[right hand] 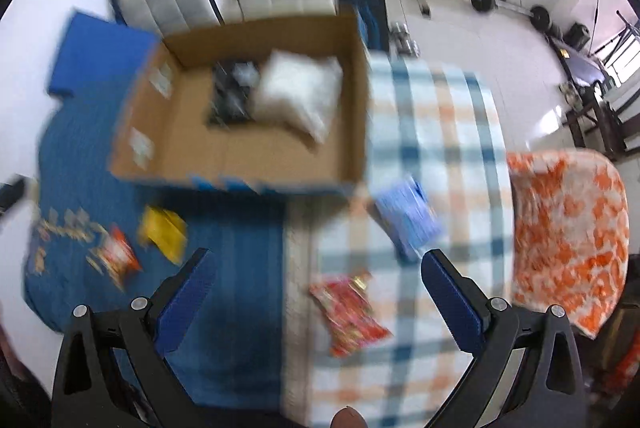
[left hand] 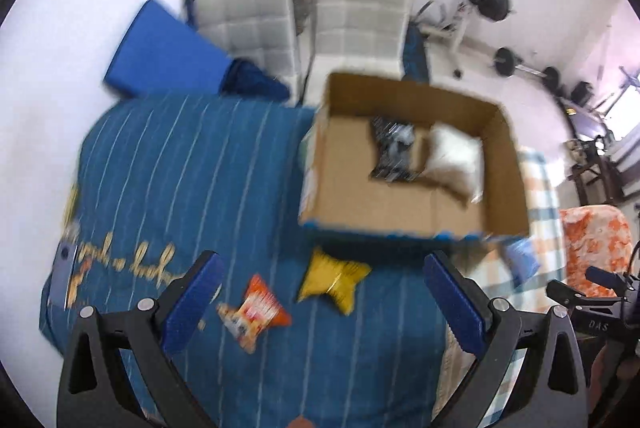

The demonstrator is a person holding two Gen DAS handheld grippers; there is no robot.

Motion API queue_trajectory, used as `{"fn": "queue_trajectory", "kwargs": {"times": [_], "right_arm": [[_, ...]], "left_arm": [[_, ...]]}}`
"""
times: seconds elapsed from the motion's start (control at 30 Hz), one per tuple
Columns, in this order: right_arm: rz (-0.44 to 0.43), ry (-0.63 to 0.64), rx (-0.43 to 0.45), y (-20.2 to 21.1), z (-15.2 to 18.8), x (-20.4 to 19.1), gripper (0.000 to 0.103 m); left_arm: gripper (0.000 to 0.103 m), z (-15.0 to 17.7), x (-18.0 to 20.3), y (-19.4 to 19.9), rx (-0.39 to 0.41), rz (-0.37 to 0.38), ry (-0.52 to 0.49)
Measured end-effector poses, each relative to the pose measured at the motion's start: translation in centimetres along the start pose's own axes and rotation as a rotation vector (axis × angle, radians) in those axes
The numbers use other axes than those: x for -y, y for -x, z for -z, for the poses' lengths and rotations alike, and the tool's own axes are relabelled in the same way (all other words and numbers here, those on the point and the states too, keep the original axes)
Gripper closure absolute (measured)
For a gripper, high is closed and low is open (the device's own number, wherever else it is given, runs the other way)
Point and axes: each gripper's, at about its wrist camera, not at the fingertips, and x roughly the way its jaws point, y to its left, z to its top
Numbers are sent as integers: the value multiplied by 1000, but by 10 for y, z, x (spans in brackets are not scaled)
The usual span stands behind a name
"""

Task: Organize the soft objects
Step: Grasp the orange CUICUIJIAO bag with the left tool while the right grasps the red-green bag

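Hovering wide and empty, both claws, left claw point(left hand: 320, 292) and right claw point(right hand: 316, 284), face loose packets point(left hand: 256, 312) beside the box point(left hand: 400, 212), ready for collecting.

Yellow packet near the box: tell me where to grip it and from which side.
Grip the yellow packet across its puffed middle, coming straight down from above with the left hand-held gripper. It lies flat on the blue blanket, with clear space around it.

The cardboard box point(left hand: 400, 212) looked matt brown, holding a soft white cloth pillow point(left hand: 454, 158). The yellow packet point(left hand: 334, 278) and red snack bag point(right hand: 348, 312) appeared glossy plastic. The striped blue blanket point(left hand: 180, 164) and checked blanket point(right hand: 432, 132) were cloth.
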Motion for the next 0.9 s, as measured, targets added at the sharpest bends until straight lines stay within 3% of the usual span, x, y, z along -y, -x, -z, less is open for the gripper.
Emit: {"fn": "queue_trajectory", "kwargs": {"times": [0.27, 0.37, 0.47, 0.6, 0.73, 0.8, 0.9], "right_arm": [[58, -17, -289, -131, 57, 44, 0], [36, -76, -358, -165, 73, 54, 1], [2, -105, -382, -181, 82, 56, 1], [21, -65, -424, -192, 90, 52, 10], [43, 9, -473, -197, 95, 40, 17], [70, 60, -510, -200, 99, 32, 32], [80, 79, -537, -199, 101, 22, 46]], "left_arm": [[0, 61, -60, -64, -225, -88, 130], [0, 81, -86, -98, -349, -72, 220], [0, 88, -103, -120, -395, -39, 275], [0, 87, -103, -146, -422, -54, 104], [0, 91, -85, -179, -493, -80, -192], [0, 95, -79, -192, -528, -65, -265], [1, 102, -70, -210, -572, -44, -338]]}}
